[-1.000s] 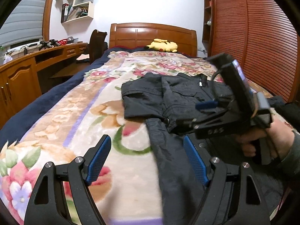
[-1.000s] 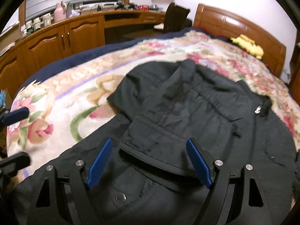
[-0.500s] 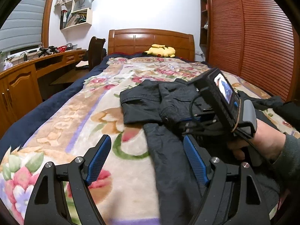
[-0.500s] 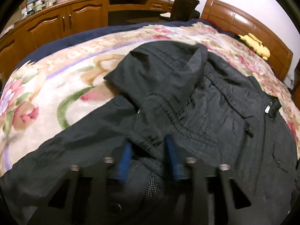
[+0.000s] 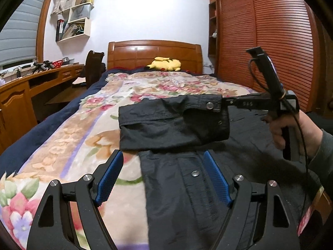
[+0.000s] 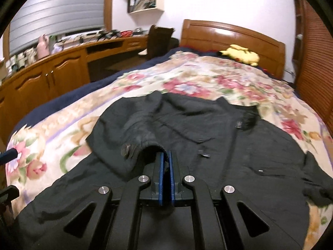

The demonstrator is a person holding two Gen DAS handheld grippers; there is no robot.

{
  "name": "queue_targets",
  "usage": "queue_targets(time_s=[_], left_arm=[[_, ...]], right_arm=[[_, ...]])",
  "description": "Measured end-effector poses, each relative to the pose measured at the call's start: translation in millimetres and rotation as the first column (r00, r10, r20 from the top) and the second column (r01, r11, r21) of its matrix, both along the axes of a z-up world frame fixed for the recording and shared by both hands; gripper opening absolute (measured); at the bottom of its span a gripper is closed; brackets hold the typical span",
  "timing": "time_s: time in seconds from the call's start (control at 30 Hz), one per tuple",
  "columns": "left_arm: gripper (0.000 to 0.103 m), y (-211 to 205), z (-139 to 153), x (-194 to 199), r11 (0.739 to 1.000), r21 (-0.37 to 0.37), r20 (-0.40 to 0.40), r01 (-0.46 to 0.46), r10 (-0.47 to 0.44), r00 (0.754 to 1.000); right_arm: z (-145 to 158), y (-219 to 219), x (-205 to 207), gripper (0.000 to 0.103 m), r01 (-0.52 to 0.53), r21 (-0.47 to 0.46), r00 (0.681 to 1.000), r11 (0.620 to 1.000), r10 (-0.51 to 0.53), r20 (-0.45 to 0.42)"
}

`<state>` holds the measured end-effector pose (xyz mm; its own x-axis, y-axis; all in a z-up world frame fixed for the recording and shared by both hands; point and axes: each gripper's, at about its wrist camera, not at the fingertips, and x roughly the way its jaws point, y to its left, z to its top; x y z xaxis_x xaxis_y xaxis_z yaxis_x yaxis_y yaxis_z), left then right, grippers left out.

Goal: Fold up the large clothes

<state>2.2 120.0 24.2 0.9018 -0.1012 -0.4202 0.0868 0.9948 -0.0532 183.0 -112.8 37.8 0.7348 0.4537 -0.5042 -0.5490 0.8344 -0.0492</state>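
A large black jacket (image 6: 239,145) lies spread on the flowered bedspread (image 5: 68,137); it also shows in the left wrist view (image 5: 187,187). My right gripper (image 6: 165,160) is shut on the cuff of the jacket's sleeve (image 6: 133,133) and holds it lifted above the jacket body. In the left wrist view the raised sleeve (image 5: 172,120) hangs from the right gripper (image 5: 226,103), stretched across to the left. My left gripper (image 5: 163,179) is open and empty, low over the jacket's front hem with its snap button (image 5: 195,173).
A yellow plush toy (image 5: 164,63) lies by the wooden headboard (image 5: 154,52). A wooden desk with cabinets (image 6: 52,70) and a chair (image 5: 93,66) run along the left side. Slatted wardrobe doors (image 5: 270,41) stand on the right.
My right gripper has shut on the sleeve cuff and lifted it up off the jacket. My left gripper has stayed open in about the same place.
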Motion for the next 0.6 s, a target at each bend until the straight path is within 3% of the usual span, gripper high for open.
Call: queue_targets(time_s=[0.27, 0.37, 0.53, 0.6], left_arm=[[0.08, -13.9, 1.3, 5.8, 0.999, -0.014, 0.007, 0.043, -0.043, 0.999], [0.08, -18.5, 1.3, 8.5, 0.998, -0.018, 0.003, 0.052, -0.052, 0.999], [0.08, -22.1, 1.1, 10.4, 0.999, -0.027, 0.001, 0.044, -0.044, 0.999], [0.08, -24.2, -1.0, 10.9, 0.999, -0.02, -0.005, 0.039, -0.039, 0.999]], right_arm=[[27.7, -40.9, -29.8, 0.001, 0.089, 0.05, 0.994, 0.995, -0.092, 0.066], [24.5, -45.4, -39.1, 0.0, 0.119, 0.015, 0.99, 0.993, -0.12, 0.079], [9.8, -34.9, -28.9, 0.001, 0.115, 0.024, 0.993, 0.993, -0.114, -0.005], [-1.0, -22.9, -23.8, 0.008, 0.111, 0.0, 0.993, 0.994, -0.111, -0.04]])
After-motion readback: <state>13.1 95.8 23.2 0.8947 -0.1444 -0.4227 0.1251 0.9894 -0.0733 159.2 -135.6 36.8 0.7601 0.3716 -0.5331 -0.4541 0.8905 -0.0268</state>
